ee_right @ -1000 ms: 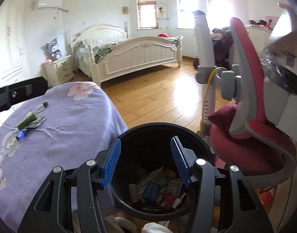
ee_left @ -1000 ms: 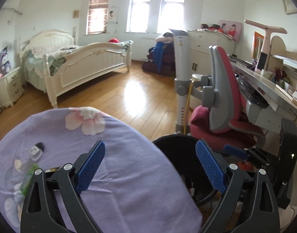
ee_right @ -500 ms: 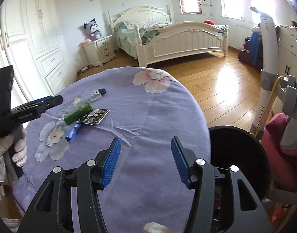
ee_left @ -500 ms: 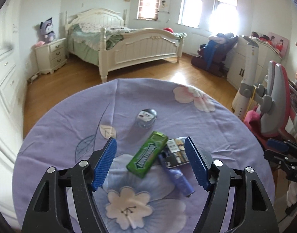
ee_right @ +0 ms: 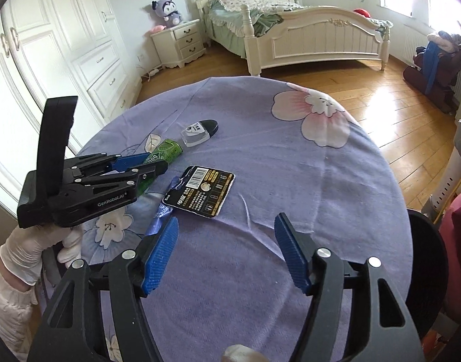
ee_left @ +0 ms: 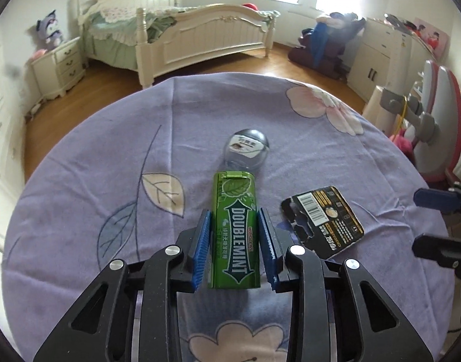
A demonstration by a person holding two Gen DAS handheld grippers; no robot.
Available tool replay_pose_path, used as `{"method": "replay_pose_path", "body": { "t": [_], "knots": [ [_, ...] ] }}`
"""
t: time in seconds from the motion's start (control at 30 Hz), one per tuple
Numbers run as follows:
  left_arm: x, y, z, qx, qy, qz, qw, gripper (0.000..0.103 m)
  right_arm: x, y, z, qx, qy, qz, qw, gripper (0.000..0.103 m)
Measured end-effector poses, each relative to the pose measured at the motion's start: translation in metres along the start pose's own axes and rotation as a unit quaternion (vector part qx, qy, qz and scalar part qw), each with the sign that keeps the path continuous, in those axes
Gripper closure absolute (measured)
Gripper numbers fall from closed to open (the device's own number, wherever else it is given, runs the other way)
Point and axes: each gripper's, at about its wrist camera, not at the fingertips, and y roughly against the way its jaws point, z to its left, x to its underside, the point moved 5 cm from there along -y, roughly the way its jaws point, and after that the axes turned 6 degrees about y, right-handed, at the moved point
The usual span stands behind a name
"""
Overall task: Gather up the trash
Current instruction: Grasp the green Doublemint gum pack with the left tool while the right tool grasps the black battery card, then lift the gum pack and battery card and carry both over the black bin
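Observation:
A green Doublemint gum pack [ee_left: 235, 232] lies on the purple flowered tablecloth [ee_left: 109, 157]. My left gripper [ee_left: 235, 226] is shut on the pack, its blue pads against both long sides; it shows in the right wrist view too [ee_right: 134, 166]. A black battery card [ee_left: 322, 220] lies just right of it, over a blue wrapper [ee_right: 161, 220]. A small clear container with a dark cap [ee_left: 247, 149] lies beyond the pack. My right gripper [ee_right: 225, 250] is open and empty above the cloth, near the card [ee_right: 200, 190].
The black trash bin [ee_right: 426, 259] stands at the table's right edge. A red desk chair [ee_left: 441, 120] and a white stand are to the right. A bed [ee_left: 200, 33], nightstand and wardrobe lie beyond on the wood floor.
Both grippers swung from the bin to the table. My left gripper moved down and forward and closed on the gum pack. My right gripper moved closer to the battery card, still open.

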Motion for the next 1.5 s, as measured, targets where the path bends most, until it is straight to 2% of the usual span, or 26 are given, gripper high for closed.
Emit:
{"method": "replay_pose_path", "body": {
  "t": [0.23,0.27,0.3,0.33,0.4,0.5,0.53,0.57,0.77,0.87,1.07,1.23,1.5],
  "knots": [
    [0.009,0.016,0.034,-0.011,0.055,-0.01,0.9984,0.071,-0.019,-0.044,0.018,-0.01,-0.002,0.045,0.999,0.033],
    [0.012,0.018,0.036,-0.013,0.06,-0.011,0.998,0.071,-0.021,-0.051,0.02,-0.015,-0.007,0.054,0.998,0.031],
    [0.013,0.02,0.038,-0.015,0.06,-0.011,0.998,0.071,-0.022,-0.059,0.022,-0.017,-0.012,0.065,0.998,0.022],
    [0.014,0.021,0.038,-0.017,0.06,-0.012,0.998,0.071,-0.022,-0.065,0.024,-0.012,-0.016,0.075,0.997,0.016],
    [0.016,0.023,0.04,-0.015,0.066,-0.013,0.9977,0.071,-0.026,-0.071,0.031,0.013,-0.002,0.08,0.997,0.015],
    [0.016,0.024,0.045,-0.006,0.079,-0.014,0.9968,0.071,-0.031,-0.078,0.041,0.049,0.02,0.08,0.995,0.02],
    [0.016,0.024,0.046,-0.004,0.081,-0.013,0.9966,0.071,-0.032,-0.079,0.043,0.066,0.031,0.078,0.994,0.034],
    [0.016,0.024,0.046,-0.003,0.082,-0.013,0.9966,0.071,-0.033,-0.078,0.044,0.075,0.037,0.075,0.994,0.036],
    [0.017,0.024,0.046,0.001,0.085,-0.012,0.9963,0.071,-0.035,-0.067,0.028,0.022,-0.01,0.065,0.998,0.037],
    [0.017,0.024,0.047,0.002,0.086,-0.013,0.9962,0.071,-0.034,-0.056,0.023,0.001,-0.026,0.038,0.999,0.037],
    [0.017,0.028,0.052,0.009,0.1,-0.022,0.9947,0.071,-0.028,-0.015,0.025,0.004,-0.001,-0.027,1.0,0.037],
    [0.017,0.064,0.046,0.012,0.106,-0.093,0.99,0.071,-0.027,0.03,0.032,0.019,0.033,-0.111,0.993,0.037],
    [0.007,0.129,0.008,0.004,0.098,-0.183,0.9781,0.071,-0.032,0.087,0.039,0.02,0.056,-0.224,0.973,0.037]
  ]
}}
